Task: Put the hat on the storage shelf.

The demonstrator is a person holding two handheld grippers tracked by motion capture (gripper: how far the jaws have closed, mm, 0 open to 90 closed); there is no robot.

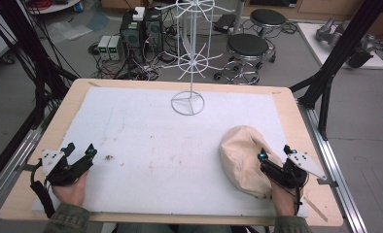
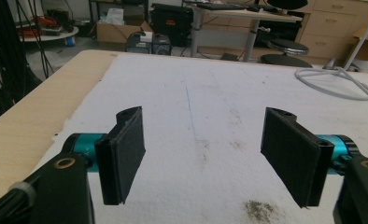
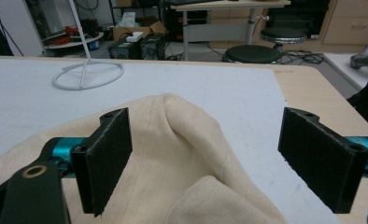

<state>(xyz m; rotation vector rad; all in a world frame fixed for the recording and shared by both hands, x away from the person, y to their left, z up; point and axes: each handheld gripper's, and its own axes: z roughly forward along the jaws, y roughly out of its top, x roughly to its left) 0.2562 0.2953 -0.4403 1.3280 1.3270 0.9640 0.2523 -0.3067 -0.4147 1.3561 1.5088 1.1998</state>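
A beige cloth cap (image 1: 243,158) lies crumpled on the white mat at the right. My right gripper (image 1: 276,154) stands open over its near right edge, and in the right gripper view the cap (image 3: 182,154) lies under and between the spread jaws of that gripper (image 3: 215,163), untouched by the pads. At the left front of the mat my left gripper (image 1: 80,151) is open with only bare mat between its jaws (image 2: 210,161). A white wire hanger stand (image 1: 189,58) rises from a ring base (image 1: 187,103) at the mat's far middle.
The white mat (image 1: 155,141) covers most of the wooden table (image 1: 296,121). A small dark stain (image 1: 109,157) marks the mat just right of the left gripper. Black frame posts stand at both table sides; stools and computers are on the floor beyond.
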